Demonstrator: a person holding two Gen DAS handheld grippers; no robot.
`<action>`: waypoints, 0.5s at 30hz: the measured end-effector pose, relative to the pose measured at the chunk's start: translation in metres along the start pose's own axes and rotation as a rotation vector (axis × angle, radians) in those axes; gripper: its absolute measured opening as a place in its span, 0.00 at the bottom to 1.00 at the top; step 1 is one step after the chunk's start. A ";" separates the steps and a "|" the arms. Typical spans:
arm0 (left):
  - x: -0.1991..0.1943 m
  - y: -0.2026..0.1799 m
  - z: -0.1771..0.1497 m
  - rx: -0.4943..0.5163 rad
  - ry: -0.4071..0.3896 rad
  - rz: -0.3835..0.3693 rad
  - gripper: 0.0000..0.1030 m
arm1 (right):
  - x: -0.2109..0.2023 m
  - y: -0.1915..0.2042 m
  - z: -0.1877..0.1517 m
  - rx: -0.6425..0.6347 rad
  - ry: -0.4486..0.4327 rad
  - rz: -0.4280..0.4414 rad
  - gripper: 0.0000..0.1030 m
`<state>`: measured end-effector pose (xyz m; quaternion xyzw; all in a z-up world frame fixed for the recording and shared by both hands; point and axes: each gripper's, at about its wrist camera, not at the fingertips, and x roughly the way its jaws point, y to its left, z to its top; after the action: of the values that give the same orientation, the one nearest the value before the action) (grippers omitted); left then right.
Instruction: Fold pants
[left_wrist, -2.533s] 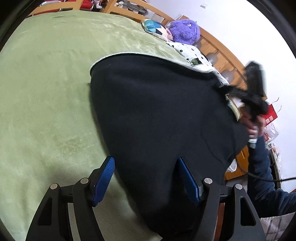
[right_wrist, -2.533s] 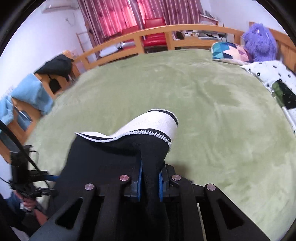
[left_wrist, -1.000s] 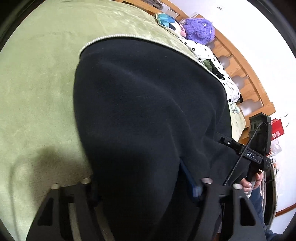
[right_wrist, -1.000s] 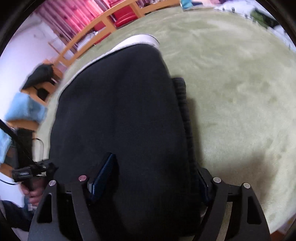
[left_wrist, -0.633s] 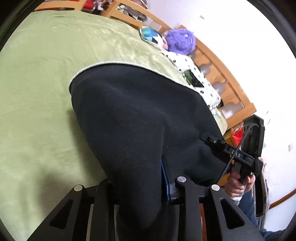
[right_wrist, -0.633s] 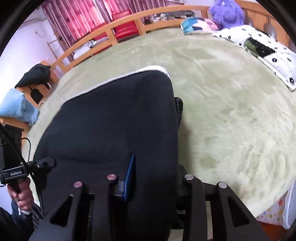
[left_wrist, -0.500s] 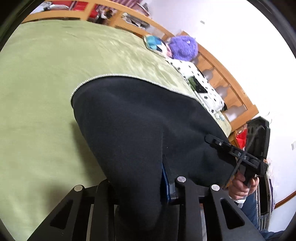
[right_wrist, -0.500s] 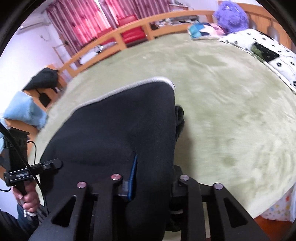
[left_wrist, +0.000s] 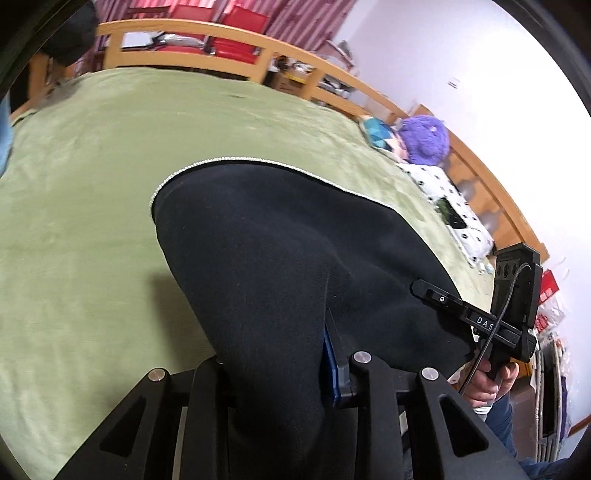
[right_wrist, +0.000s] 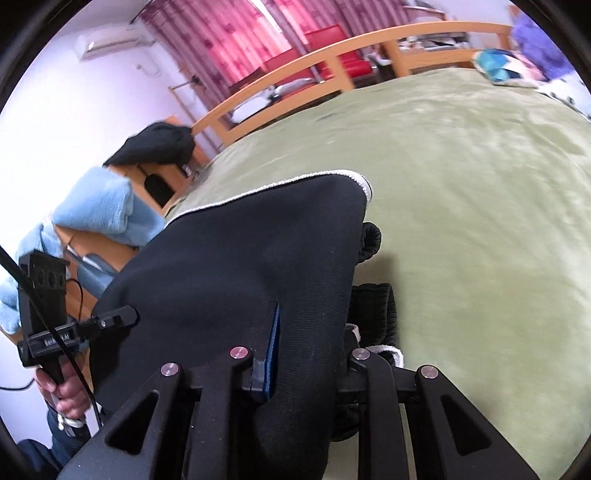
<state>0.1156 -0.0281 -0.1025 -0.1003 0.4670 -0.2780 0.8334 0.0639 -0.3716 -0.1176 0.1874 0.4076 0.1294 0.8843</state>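
Black pants (left_wrist: 280, 251) with a white-trimmed far edge lie on the green bed cover (left_wrist: 81, 206), doubled over. My left gripper (left_wrist: 280, 362) is shut on the near left edge of the pants, cloth bunched between its blue pads. My right gripper (right_wrist: 306, 350) is shut on the near right edge of the pants (right_wrist: 243, 258), lifted off the bed. A ribbed black cuff (right_wrist: 373, 306) hangs beside the right gripper. Each view shows the other gripper at its side, right gripper (left_wrist: 476, 321) and left gripper (right_wrist: 74, 332).
A purple plush toy (left_wrist: 424, 140), a patterned pillow (left_wrist: 376, 133) and a spotted white cloth (left_wrist: 447, 199) lie at the far right of the bed. A wooden rail (right_wrist: 325, 62) rims the bed. A light blue blanket (right_wrist: 96, 206) and dark clothing (right_wrist: 155, 144) hang at the left.
Both grippers went from open around the cloth to shut on the pants' near edge. Since then they have lifted and pulled back, and the views tilted up toward the far rail.
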 end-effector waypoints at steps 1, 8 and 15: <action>0.005 0.006 -0.003 -0.002 0.013 0.010 0.28 | 0.013 0.005 -0.003 -0.004 0.022 -0.005 0.20; 0.032 0.061 -0.049 -0.082 0.145 0.084 0.61 | 0.048 0.012 -0.034 -0.114 0.131 -0.178 0.49; -0.026 0.020 -0.071 -0.012 -0.062 0.107 0.63 | -0.033 0.053 -0.050 -0.228 -0.032 -0.151 0.46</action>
<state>0.0535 0.0090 -0.1310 -0.0888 0.4472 -0.2268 0.8606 0.0009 -0.3253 -0.1021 0.0568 0.3889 0.1049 0.9135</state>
